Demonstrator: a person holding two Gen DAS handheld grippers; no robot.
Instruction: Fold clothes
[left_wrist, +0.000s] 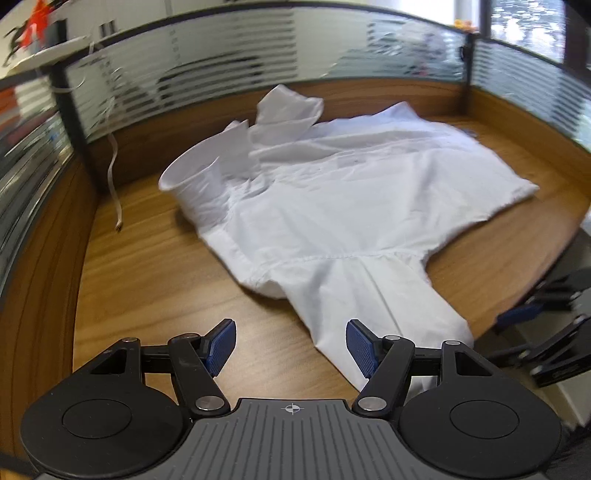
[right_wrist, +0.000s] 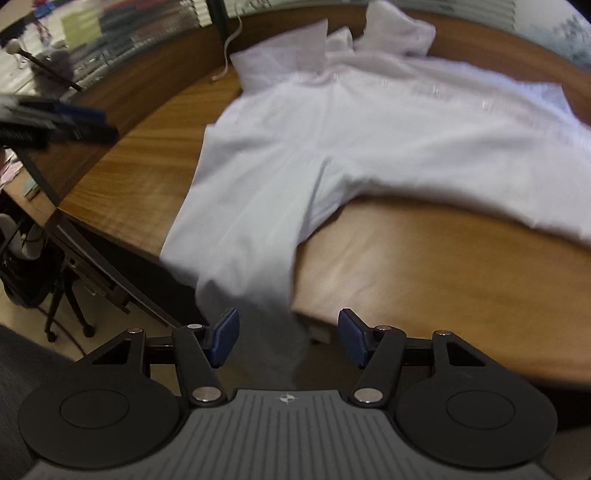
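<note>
No words, numbers or brand names are showing clearly enough to read in either view. The only sign appearing is a small crosshair mark, a circle crossed by 2 lines, sitting on the ribbed grey body of the left gripper (left_wrist: 290, 345) and again on the right gripper (right_wrist: 289, 339). The red shape (left_wrist: 35, 22) hanging at the upper left of the left wrist view is blurring too much for any lettering to be told.
</note>
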